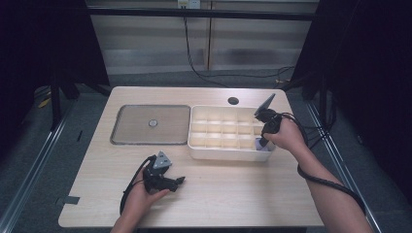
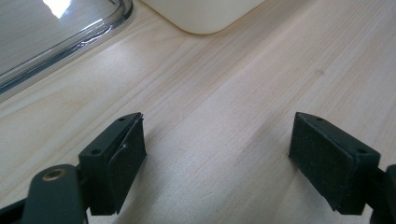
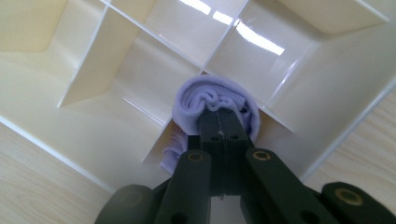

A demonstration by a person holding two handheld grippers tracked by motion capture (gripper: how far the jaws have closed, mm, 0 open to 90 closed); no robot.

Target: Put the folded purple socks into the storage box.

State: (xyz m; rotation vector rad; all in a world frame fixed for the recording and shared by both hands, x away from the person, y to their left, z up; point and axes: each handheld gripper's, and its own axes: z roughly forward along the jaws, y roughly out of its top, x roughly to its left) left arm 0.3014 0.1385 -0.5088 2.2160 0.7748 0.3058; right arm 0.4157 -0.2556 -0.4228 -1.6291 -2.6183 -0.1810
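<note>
Right gripper (image 3: 219,122) fingers pinch lavender cloth (image 3: 205,100) inside organizer (image 3: 322,84).

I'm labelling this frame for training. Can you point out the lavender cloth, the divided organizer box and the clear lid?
lavender cloth (image 3: 196,100), right gripper view, on its bunched top fold.
divided organizer box (image 1: 194,127), high view, on its left wall.
clear lid (image 1: 131,127), high view, on its flat left part.

bare table (image 1: 233,194) lies open along the near edge. at the far side, the flat tray (image 1: 150,124) and the divided box (image 1: 223,133) stand touching, leaving narrow strips by the left and right edges.
</note>
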